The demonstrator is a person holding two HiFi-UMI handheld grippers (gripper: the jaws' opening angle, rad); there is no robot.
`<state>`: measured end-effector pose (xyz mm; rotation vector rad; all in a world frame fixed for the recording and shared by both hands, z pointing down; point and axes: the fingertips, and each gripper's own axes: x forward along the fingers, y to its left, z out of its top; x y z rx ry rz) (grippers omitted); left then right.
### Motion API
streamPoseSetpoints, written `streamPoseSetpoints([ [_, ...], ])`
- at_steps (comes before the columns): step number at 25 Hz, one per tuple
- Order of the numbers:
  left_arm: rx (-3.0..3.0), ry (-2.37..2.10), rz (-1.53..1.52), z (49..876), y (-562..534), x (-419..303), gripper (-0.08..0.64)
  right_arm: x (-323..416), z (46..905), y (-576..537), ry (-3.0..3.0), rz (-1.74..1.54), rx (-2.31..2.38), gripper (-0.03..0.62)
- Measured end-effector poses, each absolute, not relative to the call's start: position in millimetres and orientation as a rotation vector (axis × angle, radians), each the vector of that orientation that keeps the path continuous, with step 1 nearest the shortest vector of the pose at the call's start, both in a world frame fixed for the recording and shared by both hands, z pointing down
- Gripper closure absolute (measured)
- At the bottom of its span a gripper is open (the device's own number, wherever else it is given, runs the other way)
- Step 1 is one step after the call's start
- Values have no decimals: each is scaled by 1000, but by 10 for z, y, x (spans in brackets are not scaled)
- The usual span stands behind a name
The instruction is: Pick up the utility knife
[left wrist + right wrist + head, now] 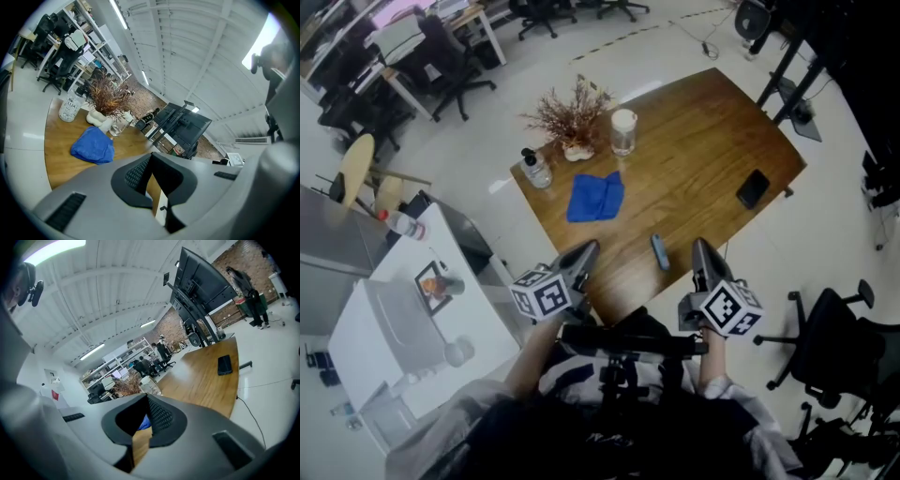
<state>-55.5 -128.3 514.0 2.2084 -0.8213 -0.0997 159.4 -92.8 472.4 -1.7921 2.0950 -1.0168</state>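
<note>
The utility knife, small and blue-grey, lies on the wooden table near its front edge. It sits between my two grippers and touches neither. My left gripper is over the table edge to the knife's left, with its jaws together and nothing in them. My right gripper is just right of the knife, also shut and empty. In the left gripper view the left gripper points level across the table. The right gripper in its own view does the same. Neither gripper view shows the knife.
A blue cloth lies mid-table, with a dried plant in a white vase, a glass and a clear bottle behind it. A black phone lies at the right. An office chair stands at my right, a white cabinet at my left.
</note>
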Motion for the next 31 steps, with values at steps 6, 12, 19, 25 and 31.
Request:
streamPoseSetpoints([
  [6, 2210, -819, -99, 5133, -1268, -562, 557, 1597, 4793, -897, 2103, -1019, -1806, 580],
  [12, 2205, -828, -106, 5123, -1262, -605, 557, 1522, 4780, -906, 2124, -1037, -1805, 580],
  [19, 2198, -835, -104, 5138, -1260, -636, 557, 1484, 4809, -925, 2149, -1031, -1806, 580],
  [25, 2193, -846, -110, 5160, -1276, -674, 557, 1499, 4838, -907, 2150, -1040, -1826, 580],
  [31, 2191, -856, -114, 5149, -1311, -697, 557, 1546, 4848, -906, 2133, -1048, -1837, 580],
])
